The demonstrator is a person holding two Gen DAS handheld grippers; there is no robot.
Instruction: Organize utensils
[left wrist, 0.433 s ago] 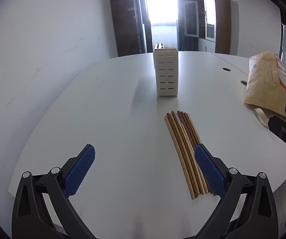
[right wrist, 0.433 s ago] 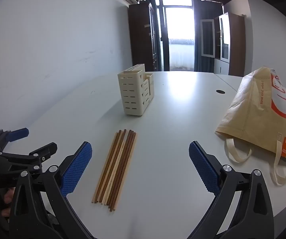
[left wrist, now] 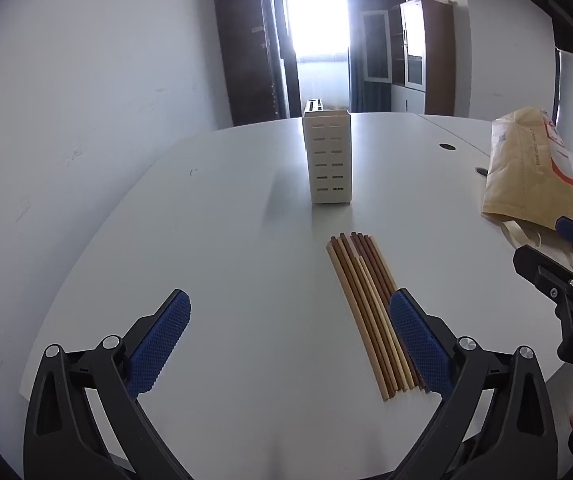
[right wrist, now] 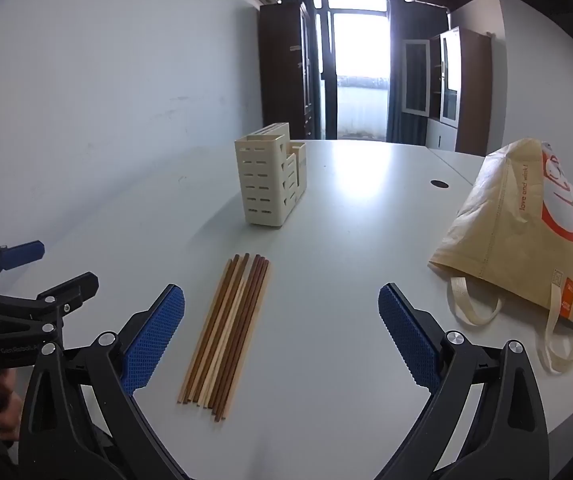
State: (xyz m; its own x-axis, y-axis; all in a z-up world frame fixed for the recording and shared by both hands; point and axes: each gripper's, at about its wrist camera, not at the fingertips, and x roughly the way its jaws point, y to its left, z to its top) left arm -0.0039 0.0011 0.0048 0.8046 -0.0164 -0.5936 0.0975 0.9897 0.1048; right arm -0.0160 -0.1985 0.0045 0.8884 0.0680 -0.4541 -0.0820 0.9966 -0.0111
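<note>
The thin wooden chopsticks [right wrist: 226,330], light, stiff and probably slippery, lie bundled flat on the white worktop [right wrist: 346,360] before the cream slotted plastic holder [right wrist: 270,184], so the empty wide-open jaws of the left gripper [left wrist: 290,340] and right gripper [right wrist: 282,336] should pinch them mid-length.
</note>
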